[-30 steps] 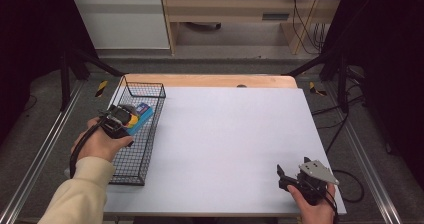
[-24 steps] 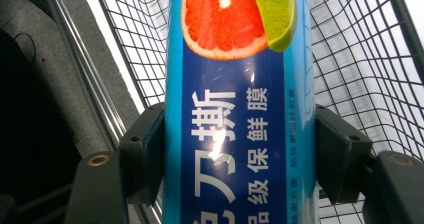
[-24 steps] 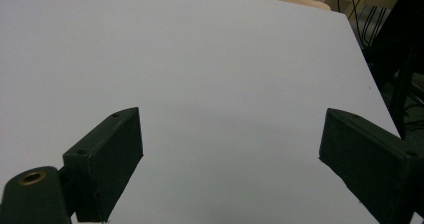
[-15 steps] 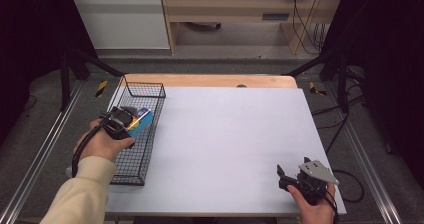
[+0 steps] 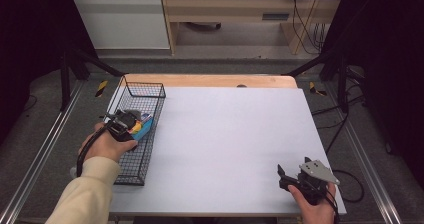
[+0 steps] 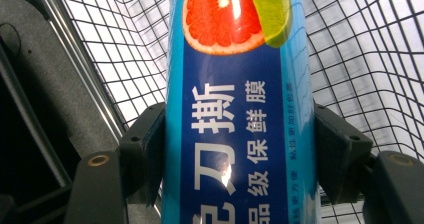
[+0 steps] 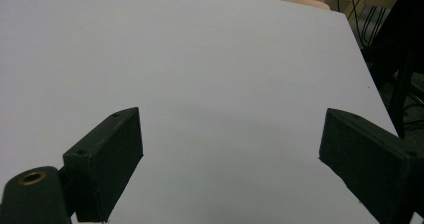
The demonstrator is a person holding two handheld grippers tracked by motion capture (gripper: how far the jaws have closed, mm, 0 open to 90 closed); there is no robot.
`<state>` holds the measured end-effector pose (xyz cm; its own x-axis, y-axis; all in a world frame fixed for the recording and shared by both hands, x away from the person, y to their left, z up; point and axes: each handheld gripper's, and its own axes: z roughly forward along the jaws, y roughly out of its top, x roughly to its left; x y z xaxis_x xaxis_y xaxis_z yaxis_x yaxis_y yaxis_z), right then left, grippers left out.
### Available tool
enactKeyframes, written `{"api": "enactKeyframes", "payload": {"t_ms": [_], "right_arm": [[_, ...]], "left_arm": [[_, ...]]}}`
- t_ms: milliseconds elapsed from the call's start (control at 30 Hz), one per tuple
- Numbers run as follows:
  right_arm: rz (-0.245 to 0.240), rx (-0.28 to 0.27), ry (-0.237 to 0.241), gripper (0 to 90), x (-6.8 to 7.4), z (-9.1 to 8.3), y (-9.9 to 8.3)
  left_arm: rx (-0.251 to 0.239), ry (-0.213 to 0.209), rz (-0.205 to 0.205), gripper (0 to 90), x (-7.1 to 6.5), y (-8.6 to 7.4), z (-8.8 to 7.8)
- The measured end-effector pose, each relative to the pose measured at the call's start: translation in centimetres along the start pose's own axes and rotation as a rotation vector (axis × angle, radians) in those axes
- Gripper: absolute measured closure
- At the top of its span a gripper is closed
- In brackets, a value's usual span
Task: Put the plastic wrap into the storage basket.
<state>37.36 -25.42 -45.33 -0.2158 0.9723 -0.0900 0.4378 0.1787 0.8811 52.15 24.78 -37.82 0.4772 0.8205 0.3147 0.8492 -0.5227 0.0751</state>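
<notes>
A long blue box of cling film [image 6: 240,109] with citrus fruit printed on it lies along the black wire basket [image 5: 142,91] at the table's left edge. My left gripper [image 5: 129,123] is shut on the blue box [image 5: 143,129], both jaws pressed flat against its sides, down inside the basket. Wire mesh shows behind the box on both sides. My right gripper [image 5: 287,176] rests near the table's front right corner, open wide, with nothing but white tabletop [image 7: 215,74] between its jaws.
The basket [image 6: 370,59] runs front to back along the white table's [image 5: 235,134] left side. A strip of bare wood [image 5: 220,80] edges the far side. Metal rails, cables and floor surround the table.
My left hand has drawn slightly toward the person with the blue box, sinking lower into the basket. The right gripper has stayed still.
</notes>
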Motion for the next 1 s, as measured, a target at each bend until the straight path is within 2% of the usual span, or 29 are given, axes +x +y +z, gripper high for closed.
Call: {"api": "enactKeyframes", "payload": {"t_ms": [233,400,633,733,800,900,1000], "right_arm": [[-0.001,0.000,-0.001,10.5,0.0,0.0,0.0],[-0.002,0.002,0.002,10.5,0.0,0.0,0.0],[-0.006,0.004,0.003,10.5,0.1,0.0,0.0],[-0.008,0.006,0.007,10.4,0.1,0.0,0.0],[-0.004,0.008,0.004,10.4,0.1,0.1,-0.1],[0.004,0.013,0.004,10.2,-0.1,0.2,-0.1],[0.010,0.004,-0.011,10.2,-0.4,-0.1,-0.1]], "left_arm": [[0.006,-0.011,-0.005,32.0,0.0,-0.1,0.2],[0.020,-0.036,-0.026,31.7,-0.2,-0.2,0.7],[-0.004,-0.036,-0.022,31.5,-0.1,-0.4,0.7],[-0.048,-0.006,0.000,30.0,-0.3,-0.7,0.4],[-0.091,0.009,0.004,24.5,-0.2,-1.0,-0.6],[-0.206,0.045,-0.011,16.4,0.1,-1.4,-2.9],[-0.280,0.031,0.007,13.4,-0.2,-1.7,-4.5]]}}
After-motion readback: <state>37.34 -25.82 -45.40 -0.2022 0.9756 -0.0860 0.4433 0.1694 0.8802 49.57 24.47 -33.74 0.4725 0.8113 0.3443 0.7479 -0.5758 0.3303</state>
